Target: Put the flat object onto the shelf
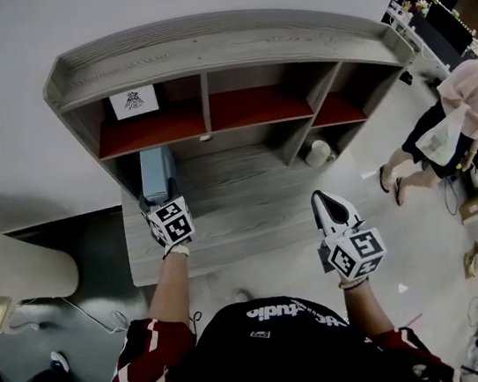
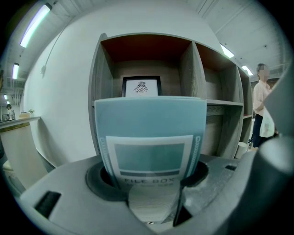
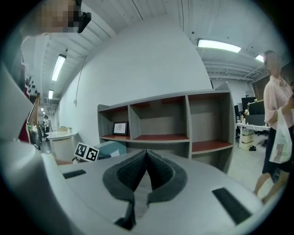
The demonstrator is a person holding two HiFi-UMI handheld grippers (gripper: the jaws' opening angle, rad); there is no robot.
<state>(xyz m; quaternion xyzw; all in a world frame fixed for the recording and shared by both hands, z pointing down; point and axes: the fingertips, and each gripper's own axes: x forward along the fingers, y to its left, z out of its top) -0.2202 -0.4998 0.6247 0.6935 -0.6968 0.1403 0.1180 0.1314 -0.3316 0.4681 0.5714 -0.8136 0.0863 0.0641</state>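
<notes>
A flat pale-blue file box [image 1: 156, 173] stands upright on its edge at the left end of the grey shelf unit's [image 1: 217, 45] lower board, below the left compartment. My left gripper [image 1: 159, 199] is shut on its near end. In the left gripper view the box's labelled spine [image 2: 149, 137] fills the space between the jaws, touching both pads. My right gripper [image 1: 324, 202] hovers off the board's front right edge, shut with nothing in it; its dark pads [image 3: 133, 170] meet at the tips.
A framed picture [image 1: 134, 102] leans in the upper left compartment with the red floor. A white cup-like thing [image 1: 318, 153] sits at the lower right of the unit. A person [image 1: 467, 107] stands to the right. A white round table [image 1: 4, 256] is at the left.
</notes>
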